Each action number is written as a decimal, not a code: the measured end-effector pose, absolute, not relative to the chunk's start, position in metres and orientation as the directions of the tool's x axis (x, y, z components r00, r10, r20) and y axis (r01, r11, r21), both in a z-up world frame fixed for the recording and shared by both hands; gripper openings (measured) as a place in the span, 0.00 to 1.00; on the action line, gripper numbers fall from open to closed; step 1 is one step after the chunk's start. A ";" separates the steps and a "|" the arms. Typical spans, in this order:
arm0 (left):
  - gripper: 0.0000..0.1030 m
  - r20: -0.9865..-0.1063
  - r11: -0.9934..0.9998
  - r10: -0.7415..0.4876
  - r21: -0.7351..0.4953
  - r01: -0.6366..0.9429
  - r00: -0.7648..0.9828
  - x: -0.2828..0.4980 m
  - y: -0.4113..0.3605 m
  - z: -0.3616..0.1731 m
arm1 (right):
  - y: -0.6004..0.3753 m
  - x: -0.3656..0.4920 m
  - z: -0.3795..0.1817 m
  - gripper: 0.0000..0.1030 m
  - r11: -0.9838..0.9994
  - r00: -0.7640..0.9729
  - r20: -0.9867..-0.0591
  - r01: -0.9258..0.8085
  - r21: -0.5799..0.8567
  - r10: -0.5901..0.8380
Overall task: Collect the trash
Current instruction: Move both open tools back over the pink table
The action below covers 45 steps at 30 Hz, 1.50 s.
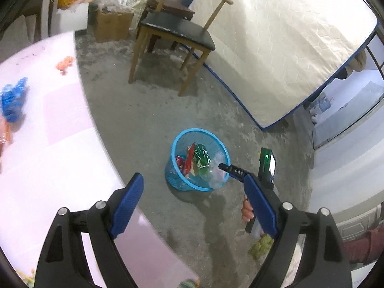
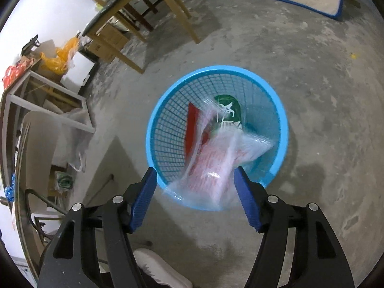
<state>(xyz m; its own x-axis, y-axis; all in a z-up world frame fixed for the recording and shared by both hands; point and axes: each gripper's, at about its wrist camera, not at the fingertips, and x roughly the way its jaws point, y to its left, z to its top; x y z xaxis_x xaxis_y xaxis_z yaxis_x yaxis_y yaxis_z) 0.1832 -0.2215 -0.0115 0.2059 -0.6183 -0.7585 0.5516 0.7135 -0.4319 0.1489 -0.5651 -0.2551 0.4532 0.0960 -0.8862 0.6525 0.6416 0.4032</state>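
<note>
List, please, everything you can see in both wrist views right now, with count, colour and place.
basket: one, blue mesh, on the concrete floor.
clear wrapper: one, blurred, over the basket's near rim.
green packet: one, inside the basket.
chair: one, wooden, black seat, beyond the basket.
mattress: one, white, leaning upright.
table: one, pink, left.
blue wrapper: one, on the table.
left gripper: open, empty.
right gripper: open, above the basket.

A bare domestic room, used partly for storage, is indicated: rough concrete floor (image 1: 148,120), mattress (image 1: 288,48) leaned against a wall, wooden chair (image 1: 177,33), cardboard boxes (image 1: 111,25), pink-covered table (image 1: 52,148).
</note>
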 end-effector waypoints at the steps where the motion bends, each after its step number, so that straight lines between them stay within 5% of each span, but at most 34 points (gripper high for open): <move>1: 0.81 -0.755 0.716 -0.617 -0.422 0.556 0.222 0.179 -0.215 -0.008 | -0.564 0.152 -0.255 0.63 0.641 0.456 -0.884 0.650 0.408 0.101; 20: 0.83 -0.715 0.759 -0.572 -0.274 0.591 0.402 0.112 -0.123 0.016 | -0.551 0.177 -0.222 0.67 0.654 0.540 -0.838 0.607 0.451 0.077; 30: 0.84 -0.707 0.790 -0.556 -0.286 0.542 0.437 0.103 -0.094 0.017 | -0.481 0.146 -0.139 0.68 0.780 0.583 -0.812 0.507 0.367 0.003; 38: 0.86 -0.692 0.838 -0.508 -0.258 0.481 0.513 0.093 -0.058 0.029 | -0.389 0.133 -0.039 0.79 0.897 0.670 -0.742 0.328 0.295 -0.001; 45: 0.87 -0.682 0.888 -0.441 -0.237 0.394 0.584 0.083 -0.011 0.034 | -0.315 0.139 -0.008 0.83 0.939 0.681 -0.728 0.199 0.280 0.073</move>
<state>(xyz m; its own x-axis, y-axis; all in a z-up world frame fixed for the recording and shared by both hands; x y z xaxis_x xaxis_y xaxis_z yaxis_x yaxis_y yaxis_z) 0.0828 -0.0109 0.0341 0.5836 -0.4412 -0.6817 0.3944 0.8879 -0.2370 0.1389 -0.3148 -0.0084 0.6814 0.0726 -0.7283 0.1993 0.9390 0.2802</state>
